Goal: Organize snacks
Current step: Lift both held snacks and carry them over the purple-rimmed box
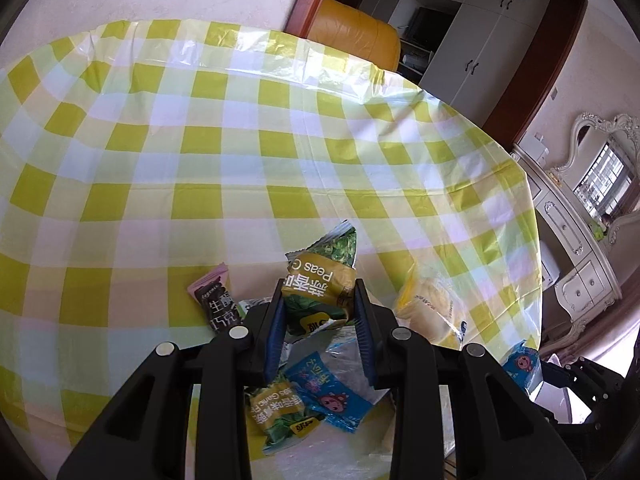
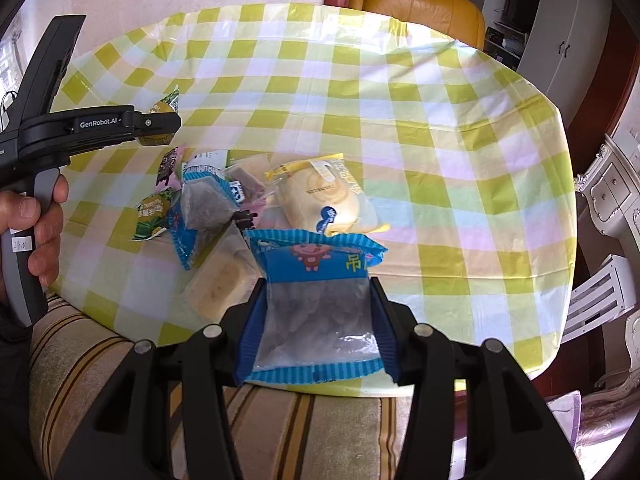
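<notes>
We've got both hand-held grippers loaded. Left hand-held gripper [image 1: 320, 304] is closed on a green/yellow peas pkt [image 1: 320, 288], lifted above the counter [image 1: 200, 140], prob. to carry it clear of the pile. Right hand-held gripper [image 2: 316, 320] is clamped across the clear lower half of a blue pkt [image 2: 316, 288], held at the near counter edge. Rest of the snacks sit jumbled near-left: bun in wrapper [image 2: 320, 196], second blue pkt [image 2: 200, 208], another peas pkt [image 2: 154, 212]. We reckon sorting by type is barely begun; far counter is free for groups.
</notes>
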